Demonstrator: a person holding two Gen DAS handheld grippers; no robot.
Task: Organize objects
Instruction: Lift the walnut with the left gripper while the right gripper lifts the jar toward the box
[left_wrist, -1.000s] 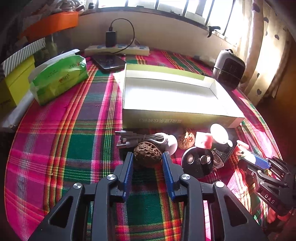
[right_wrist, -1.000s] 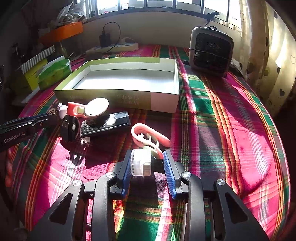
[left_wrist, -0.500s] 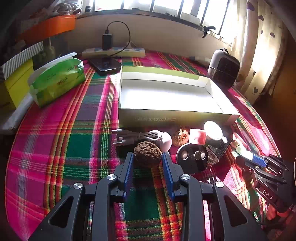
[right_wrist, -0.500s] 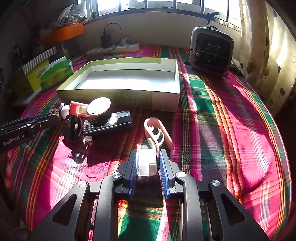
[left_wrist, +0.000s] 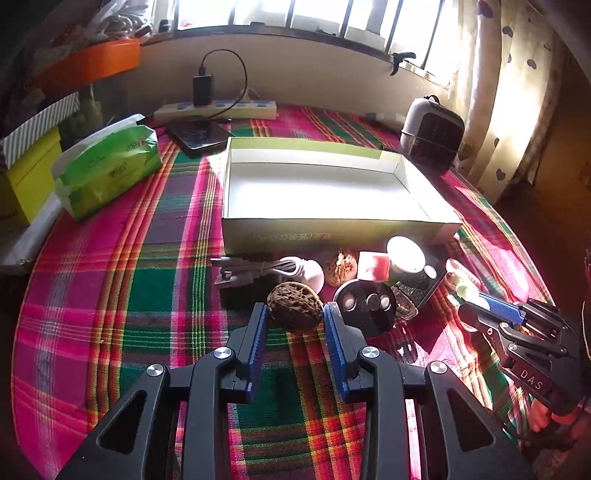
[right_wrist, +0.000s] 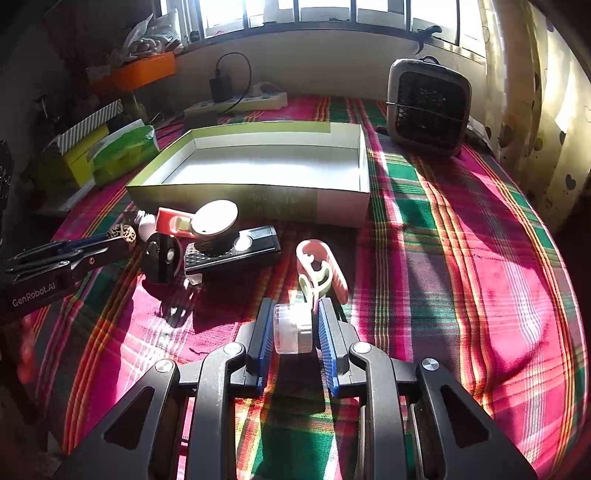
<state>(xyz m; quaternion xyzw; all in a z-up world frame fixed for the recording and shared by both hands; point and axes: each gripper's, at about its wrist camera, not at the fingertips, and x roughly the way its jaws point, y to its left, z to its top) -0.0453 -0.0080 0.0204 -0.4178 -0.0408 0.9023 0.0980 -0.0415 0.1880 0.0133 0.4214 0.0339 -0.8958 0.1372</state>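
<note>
Left wrist view: the left tongs (left_wrist: 294, 317) are clamped on a bumpy brown walnut (left_wrist: 294, 305) low in the middle, on the checked cloth of the tabletop (left_wrist: 147, 280). An open white box (left_wrist: 332, 230) sits above it.

Right wrist view: the right tongs (right_wrist: 293, 326) squeeze a small clear ribbed cap (right_wrist: 291, 328). A pink clip (right_wrist: 322, 266) lies just above. The cloth at right is bare.

My left wrist view: low over the plaid tablecloth (left_wrist: 147, 280), angled down toward the window | my right wrist view: same tilt, from further right, close to the cloth | shared: open box (left_wrist: 332, 229) (right_wrist: 295, 206), heater (left_wrist: 432, 136) (right_wrist: 428, 107), power strip (left_wrist: 218, 109) (right_wrist: 240, 103).
</note>
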